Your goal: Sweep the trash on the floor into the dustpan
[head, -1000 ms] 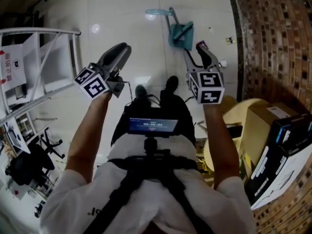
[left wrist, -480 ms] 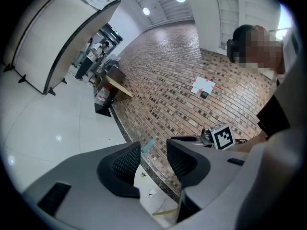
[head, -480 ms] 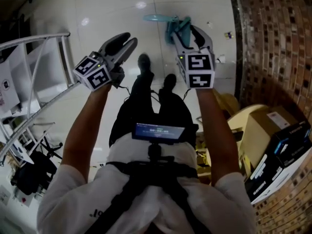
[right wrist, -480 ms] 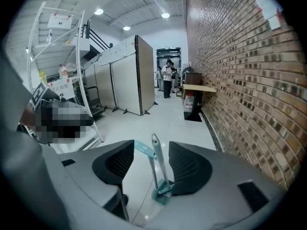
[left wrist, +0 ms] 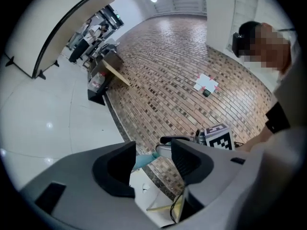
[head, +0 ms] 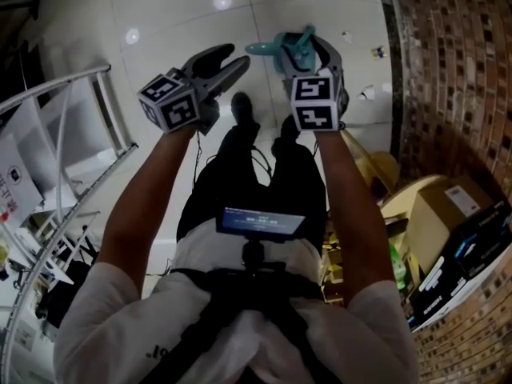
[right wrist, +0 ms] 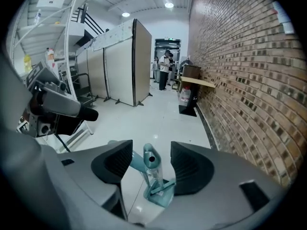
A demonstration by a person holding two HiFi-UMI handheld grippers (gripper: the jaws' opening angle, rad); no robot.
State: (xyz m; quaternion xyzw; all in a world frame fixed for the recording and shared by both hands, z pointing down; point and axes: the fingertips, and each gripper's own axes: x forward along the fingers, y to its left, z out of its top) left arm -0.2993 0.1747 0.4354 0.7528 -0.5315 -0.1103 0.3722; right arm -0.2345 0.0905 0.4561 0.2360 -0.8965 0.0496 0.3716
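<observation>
Jaws of left gripper (left wrist: 153, 157) & right gripper (right wrist: 151, 166) just widened, released; teal handle (right wrist: 149, 158) btwn right's, untouched.

left arm (head: 148, 206) and right arm (head: 344, 206) stretched out front | left gripper (head: 228, 61) near level, jaws apart, just been opening, nothing between em | right gripper (head: 304, 46) tipped down, jaws apart, also just been opening, teal handle (right wrist: 149, 163) poking up between, not pinched

Floor (head: 160, 6): glossy white tile, mirrors the lamps. Wall (head: 456, 70), right: rough matt brick. Dustpan (right wrist: 160, 195): smooth teal plastic. Box (head: 444, 206), lower right: matt cardboard. Rack (head: 112, 114), left: white-painted metal.
</observation>
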